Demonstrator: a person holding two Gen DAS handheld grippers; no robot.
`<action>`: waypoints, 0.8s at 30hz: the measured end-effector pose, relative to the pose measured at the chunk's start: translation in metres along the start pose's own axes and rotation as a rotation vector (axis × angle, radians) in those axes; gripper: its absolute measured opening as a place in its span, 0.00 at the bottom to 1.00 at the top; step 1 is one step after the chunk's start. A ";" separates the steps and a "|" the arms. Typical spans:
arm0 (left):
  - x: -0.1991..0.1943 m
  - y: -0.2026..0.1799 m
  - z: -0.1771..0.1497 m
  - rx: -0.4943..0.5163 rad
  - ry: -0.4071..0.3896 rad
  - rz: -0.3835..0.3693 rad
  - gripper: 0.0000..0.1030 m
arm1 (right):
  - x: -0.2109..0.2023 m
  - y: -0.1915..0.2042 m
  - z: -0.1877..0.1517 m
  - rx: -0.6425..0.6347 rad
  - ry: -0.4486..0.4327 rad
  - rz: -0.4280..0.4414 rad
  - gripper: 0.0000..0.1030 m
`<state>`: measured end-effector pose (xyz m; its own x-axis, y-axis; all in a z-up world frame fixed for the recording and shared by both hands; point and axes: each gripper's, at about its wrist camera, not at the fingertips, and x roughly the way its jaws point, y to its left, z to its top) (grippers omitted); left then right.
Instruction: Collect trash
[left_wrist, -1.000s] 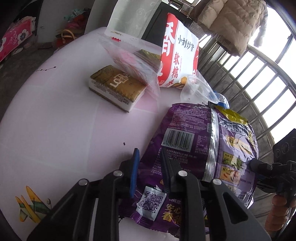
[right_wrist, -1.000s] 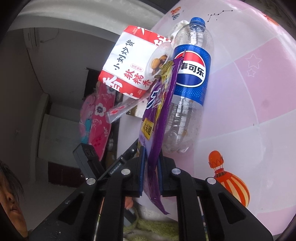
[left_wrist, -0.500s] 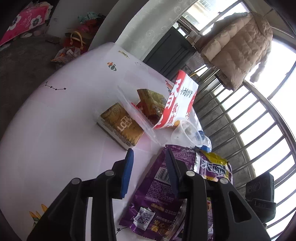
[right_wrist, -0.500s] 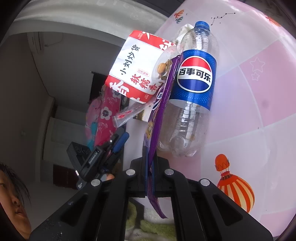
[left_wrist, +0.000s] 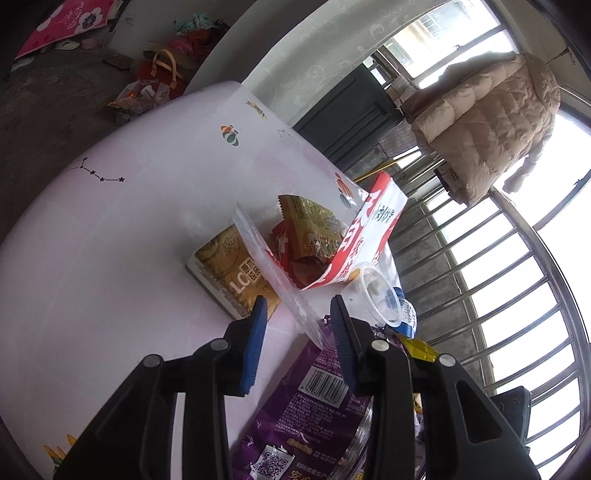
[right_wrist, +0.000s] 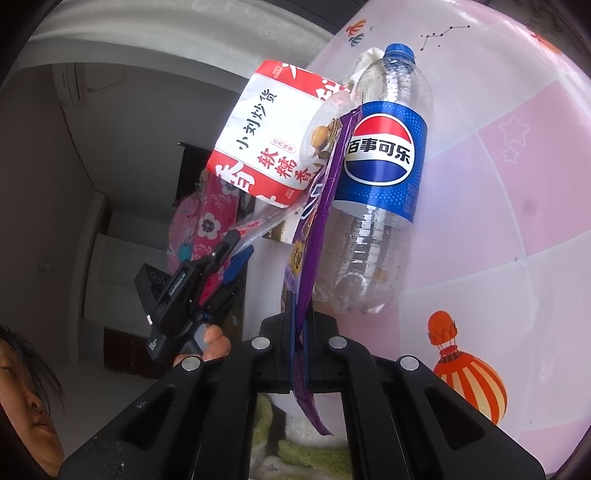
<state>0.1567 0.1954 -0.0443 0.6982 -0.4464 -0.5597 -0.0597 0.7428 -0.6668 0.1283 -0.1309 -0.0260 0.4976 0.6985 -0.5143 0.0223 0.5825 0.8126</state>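
Note:
My right gripper (right_wrist: 302, 354) is shut on the edge of a purple snack bag (right_wrist: 318, 206), held on edge above the table; the bag also shows in the left wrist view (left_wrist: 314, 413). My left gripper (left_wrist: 297, 328) is open, with the lower edge of a clear plastic bag (left_wrist: 275, 273) between its blue pads; it also shows in the right wrist view (right_wrist: 236, 240). An empty Pepsi bottle (right_wrist: 380, 177) lies just right of the purple bag. A red-and-white snack bag (left_wrist: 365, 236) stands behind, also seen from the right wrist (right_wrist: 273, 136).
A gold box (left_wrist: 229, 273), gold and red wrappers (left_wrist: 306, 229) and a clear plastic cup (left_wrist: 376, 295) lie on the pink-and-white table (left_wrist: 110, 229). Window bars (left_wrist: 498, 280) and a hanging beige coat (left_wrist: 487, 125) are beyond the table. Bags lie on the floor (left_wrist: 147, 85).
My left gripper let go of the purple bag, opened wide, rose and moved forward to the clear plastic bag. My right gripper closed fully on the purple bag.

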 end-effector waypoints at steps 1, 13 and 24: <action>0.001 0.000 0.000 -0.001 0.000 -0.006 0.26 | 0.000 0.000 0.000 0.002 0.000 0.000 0.02; -0.007 -0.016 -0.003 0.065 -0.058 -0.014 0.07 | -0.001 -0.004 -0.003 0.015 -0.012 0.001 0.02; -0.041 -0.033 -0.012 0.156 -0.103 0.000 0.06 | -0.001 -0.005 -0.007 0.014 -0.026 0.015 0.02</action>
<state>0.1214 0.1831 -0.0054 0.7682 -0.3990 -0.5007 0.0466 0.8148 -0.5778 0.1213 -0.1313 -0.0313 0.5204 0.6958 -0.4951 0.0266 0.5663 0.8238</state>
